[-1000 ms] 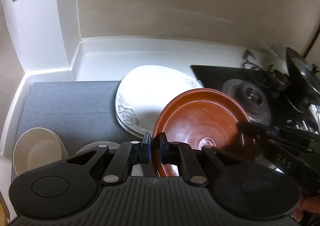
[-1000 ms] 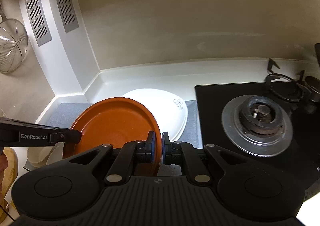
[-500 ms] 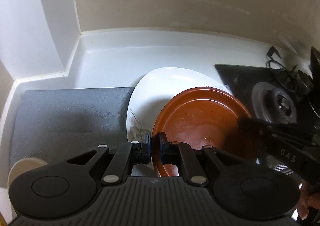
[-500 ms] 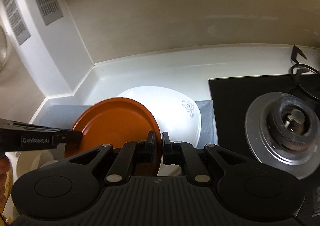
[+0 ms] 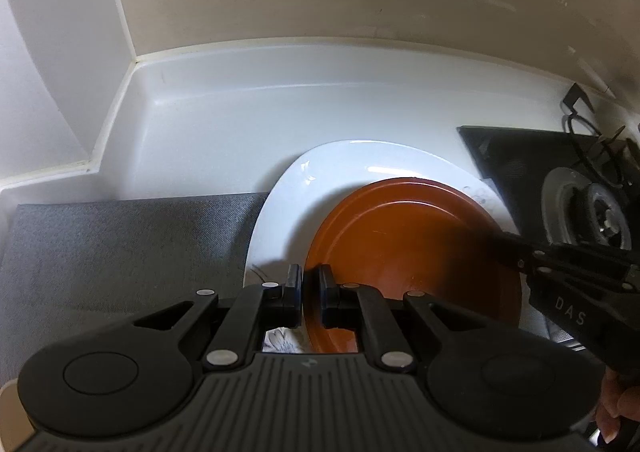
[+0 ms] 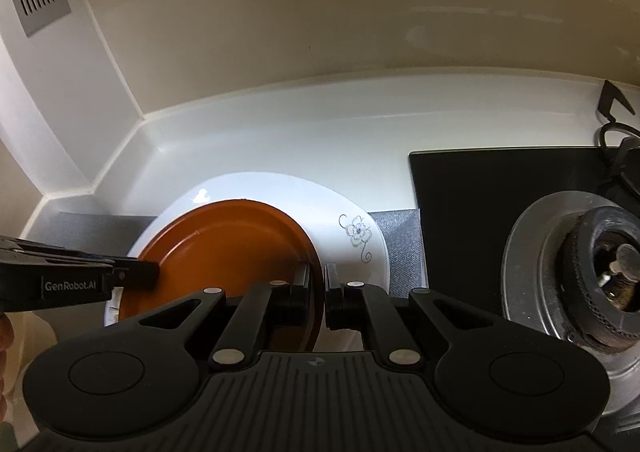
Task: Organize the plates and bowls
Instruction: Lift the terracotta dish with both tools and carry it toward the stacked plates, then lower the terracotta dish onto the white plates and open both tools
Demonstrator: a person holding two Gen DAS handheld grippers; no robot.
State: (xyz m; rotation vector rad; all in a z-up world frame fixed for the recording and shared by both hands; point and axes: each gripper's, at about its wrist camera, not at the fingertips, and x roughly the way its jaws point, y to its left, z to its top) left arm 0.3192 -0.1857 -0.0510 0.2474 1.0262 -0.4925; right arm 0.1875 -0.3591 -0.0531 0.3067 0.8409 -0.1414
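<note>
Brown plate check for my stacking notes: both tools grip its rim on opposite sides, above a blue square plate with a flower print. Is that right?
Not quite: the plate beneath is white, not blue. The right wrist view shows the white plate with its grey flower print under the brown plate. The rest holds: the left tool and the right tool each clamp the brown plate's rim on opposite sides.

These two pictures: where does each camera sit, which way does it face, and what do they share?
Left wrist view: sits on the left tool, looking forward and down at the brown plate whose left rim it grips, over the white plate; the right tool and fingertips of a hand show at right.
Right wrist view: sits on the right tool, gripping the brown plate's right rim; the left tool enters from the left, the stove burner is at right.
Shared: both plates, grey mat, stove, white counter.
</note>
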